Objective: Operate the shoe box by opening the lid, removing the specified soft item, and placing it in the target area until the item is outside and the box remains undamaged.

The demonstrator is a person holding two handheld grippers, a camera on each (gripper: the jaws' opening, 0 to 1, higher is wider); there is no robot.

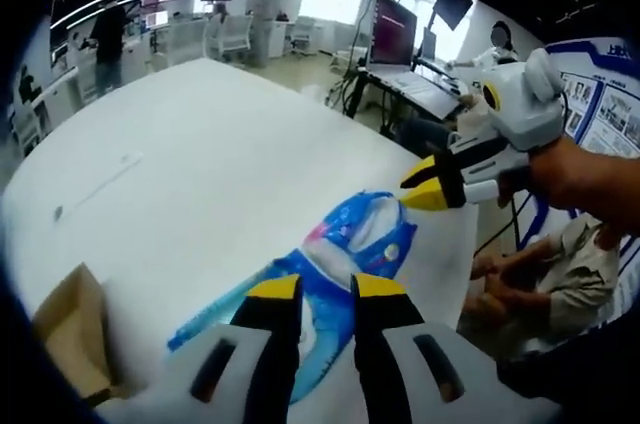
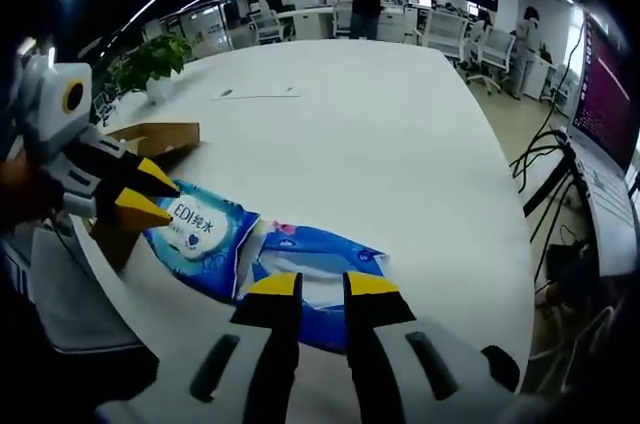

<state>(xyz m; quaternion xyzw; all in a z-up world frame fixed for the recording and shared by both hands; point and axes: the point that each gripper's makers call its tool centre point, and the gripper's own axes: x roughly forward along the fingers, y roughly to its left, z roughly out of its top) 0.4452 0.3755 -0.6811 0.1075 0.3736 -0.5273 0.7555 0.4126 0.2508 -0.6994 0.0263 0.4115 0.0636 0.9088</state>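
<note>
I judge the removal done: the blue pack point(image 2: 215, 234) lies flat on the white table point(image 2: 400, 144), outside the box point(image 2: 150, 139) at the table's edge. My left tongs point(image 1: 325, 289) and right tongs point(image 2: 322, 286) hover over it, parted, gripping nothing. Next, I'd back both away.

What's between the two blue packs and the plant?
Bare white table and the cardboard box, seen in the right gripper view between the packs and plant.
</note>
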